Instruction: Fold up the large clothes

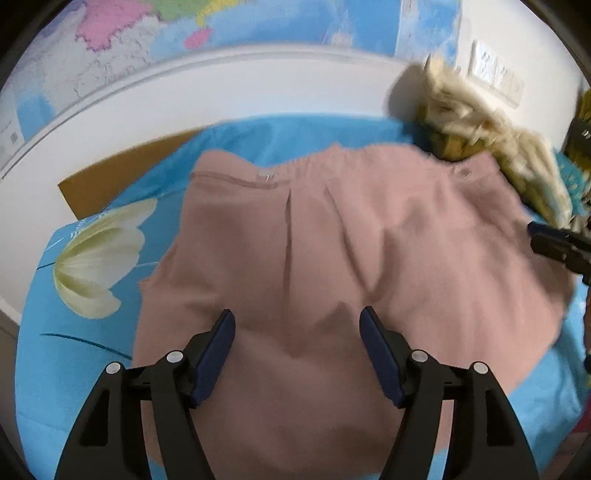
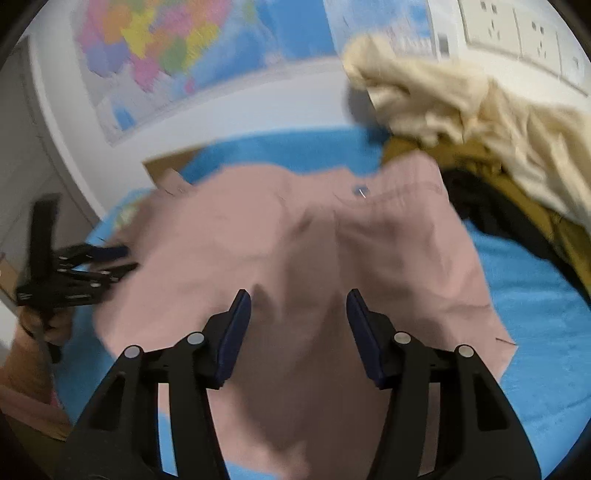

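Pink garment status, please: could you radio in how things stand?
Left gripper and right gripper open, empty, above cloth. Pink garment spread on blue sheet, unfolded. Clothes pile overlaps its far corner.

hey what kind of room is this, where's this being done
Probably a bedroom at home. A pink garment lies spread on a blue flower-print bedsheet, more clothes are heaped by the wall, and a colourful map hangs beside wall sockets.
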